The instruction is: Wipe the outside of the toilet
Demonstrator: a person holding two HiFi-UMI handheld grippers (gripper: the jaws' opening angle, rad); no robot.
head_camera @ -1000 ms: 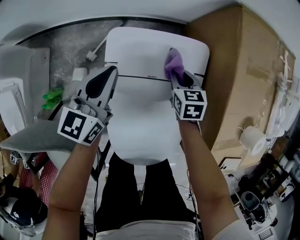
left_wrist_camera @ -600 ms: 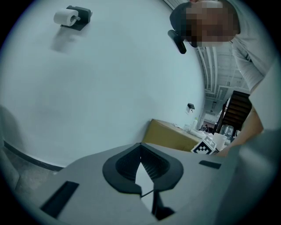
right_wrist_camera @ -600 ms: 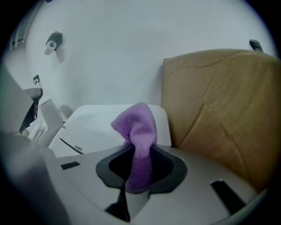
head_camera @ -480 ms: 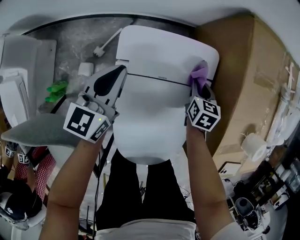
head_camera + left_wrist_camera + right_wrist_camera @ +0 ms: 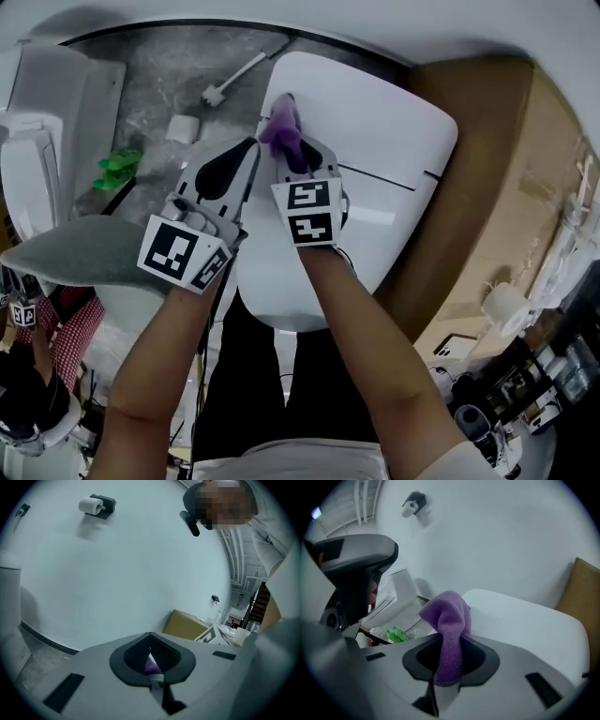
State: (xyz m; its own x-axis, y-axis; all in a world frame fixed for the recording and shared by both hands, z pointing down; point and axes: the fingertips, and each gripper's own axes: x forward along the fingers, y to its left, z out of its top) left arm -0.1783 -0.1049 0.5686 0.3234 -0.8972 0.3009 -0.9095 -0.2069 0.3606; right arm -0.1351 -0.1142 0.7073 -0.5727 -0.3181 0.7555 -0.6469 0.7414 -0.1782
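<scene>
The white toilet (image 5: 375, 141) stands below me, its tank lid at the top and its closed seat lid (image 5: 309, 272) nearer to me. My right gripper (image 5: 289, 155) is shut on a purple cloth (image 5: 281, 129) and presses it on the left end of the tank lid. In the right gripper view the cloth (image 5: 449, 620) bulges up out of the jaws in front of the tank lid (image 5: 525, 620). My left gripper (image 5: 246, 155) hangs shut and empty just left of the right one, beside the toilet's left edge.
A big cardboard box (image 5: 487, 178) stands close against the toilet's right side. On the stone floor to the left lie a white brush-like tool (image 5: 230, 82), a small white block (image 5: 182, 127) and green bottles (image 5: 117, 169). A paper roll (image 5: 91, 506) hangs on the wall.
My right gripper has swept the purple cloth across the tank lid from its right end to its left end. The left gripper has stayed beside the toilet's left edge.
</scene>
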